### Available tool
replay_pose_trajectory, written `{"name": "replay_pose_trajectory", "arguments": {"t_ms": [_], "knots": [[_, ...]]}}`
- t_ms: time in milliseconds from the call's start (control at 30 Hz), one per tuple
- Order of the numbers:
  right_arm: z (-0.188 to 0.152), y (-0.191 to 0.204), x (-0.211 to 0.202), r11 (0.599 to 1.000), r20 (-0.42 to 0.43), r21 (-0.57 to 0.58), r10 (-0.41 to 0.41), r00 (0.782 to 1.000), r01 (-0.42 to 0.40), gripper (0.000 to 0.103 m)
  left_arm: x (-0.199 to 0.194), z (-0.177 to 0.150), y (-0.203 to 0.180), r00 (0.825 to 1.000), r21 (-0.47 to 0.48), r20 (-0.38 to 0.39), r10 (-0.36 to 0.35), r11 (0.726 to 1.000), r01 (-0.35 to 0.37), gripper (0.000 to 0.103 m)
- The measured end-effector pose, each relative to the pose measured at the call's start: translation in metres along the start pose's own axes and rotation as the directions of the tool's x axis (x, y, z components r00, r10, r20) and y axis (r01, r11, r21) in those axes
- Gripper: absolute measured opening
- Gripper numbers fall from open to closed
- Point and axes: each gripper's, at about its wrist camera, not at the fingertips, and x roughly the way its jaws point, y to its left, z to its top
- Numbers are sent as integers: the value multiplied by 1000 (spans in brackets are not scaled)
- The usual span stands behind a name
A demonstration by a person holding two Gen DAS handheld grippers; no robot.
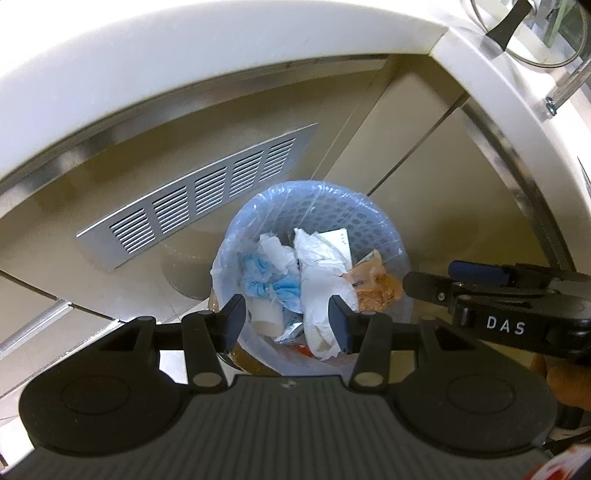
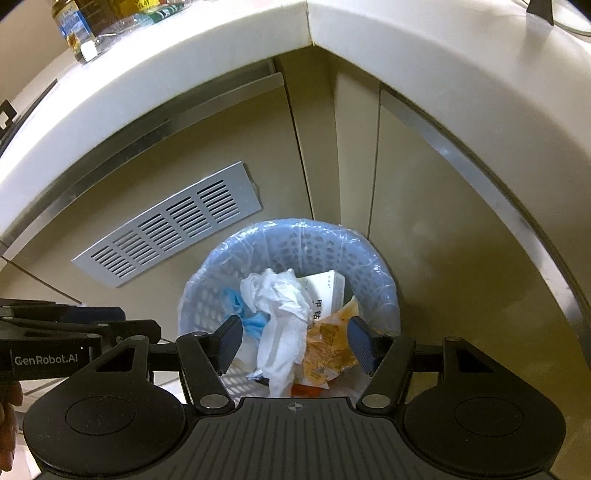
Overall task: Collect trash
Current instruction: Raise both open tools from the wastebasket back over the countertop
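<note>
A blue perforated trash basket (image 1: 332, 212) lined with a clear plastic bag stands on the floor in the cabinet corner; it also shows in the right wrist view (image 2: 325, 245). It holds crumpled white tissue (image 1: 321, 273) (image 2: 280, 306), a blue cloth (image 1: 266, 284) (image 2: 236, 306), an orange wrapper (image 1: 376, 288) (image 2: 328, 343) and a white box (image 2: 327, 291). My left gripper (image 1: 287, 321) is open and empty above the basket. My right gripper (image 2: 295, 341) is open and empty above it too, beside the left one.
Beige cabinet doors surround the basket, with a metal vent grille (image 1: 207, 192) (image 2: 173, 232) at the left. A white countertop (image 2: 184, 59) overhangs, carrying bottles (image 2: 79, 33) at the far left. A glass lid (image 1: 535, 33) lies on the counter at top right.
</note>
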Motion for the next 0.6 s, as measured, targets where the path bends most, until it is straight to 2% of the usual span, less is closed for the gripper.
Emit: {"name": "replay_pose_trajectory", "arguments": {"t_ms": [367,600], "knots": [[1,5,-33,1000,57,-9,6,998,-6,63,-37,2,-12,996,68,81,-36,997,30,45],[2,16,-70,999,134,-41,14,991,-9,63,-67,11,-19,987,127,149,-65,991,47,47]]}}
